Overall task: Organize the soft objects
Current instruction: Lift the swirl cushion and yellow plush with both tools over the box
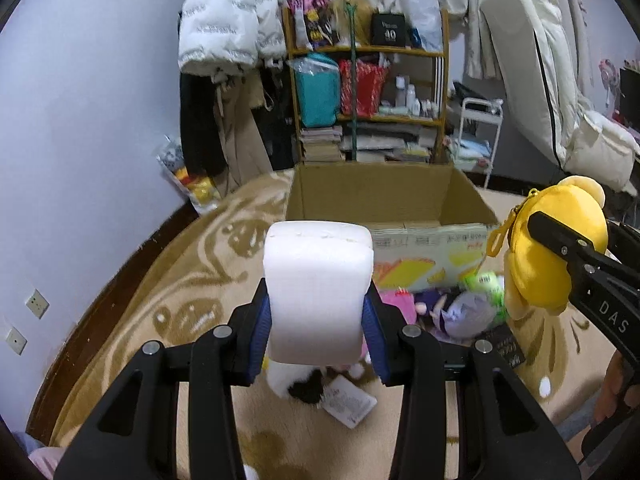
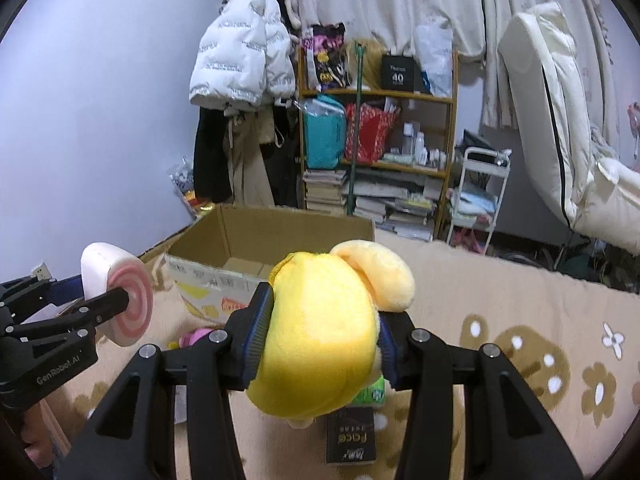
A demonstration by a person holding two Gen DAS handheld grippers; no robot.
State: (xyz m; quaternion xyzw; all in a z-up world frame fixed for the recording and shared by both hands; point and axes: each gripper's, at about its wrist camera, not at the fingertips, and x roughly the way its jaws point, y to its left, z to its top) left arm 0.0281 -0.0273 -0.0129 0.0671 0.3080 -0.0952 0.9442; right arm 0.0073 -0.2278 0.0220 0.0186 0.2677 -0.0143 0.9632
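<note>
Two grippers are in use, each clamped on one soft item. The left gripper (image 1: 318, 320) holds one white foam cushion (image 1: 318, 280) between its blue pads (image 1: 260, 332); from the right wrist view the cushion's face shows a pink spiral. The right gripper (image 2: 320, 336) is closed on one yellow plush toy (image 2: 320, 336) with one pale rounded ear visible; its blue pads press into both sides of the toy.

Landmark: one open cardboard box (image 1: 372, 196) standing on the patterned rug (image 1: 192, 280). Both held items are in the air on the near side of the box, the cushion to the left of the toy.

On the rug just in front of the box lies a small pile of soft items: one purple-haired doll (image 1: 460, 308), one pink item, one green packet (image 1: 486, 282); the exact count in the pile cannot be told. One dark booklet (image 2: 351, 436) lies near the pile.

Behind the box stands one wooden shelf unit (image 1: 368, 80) with three visible levels. One white puffer jacket (image 1: 224, 20) hangs left of it; one white cart (image 1: 480, 136) stands to its right.
</note>
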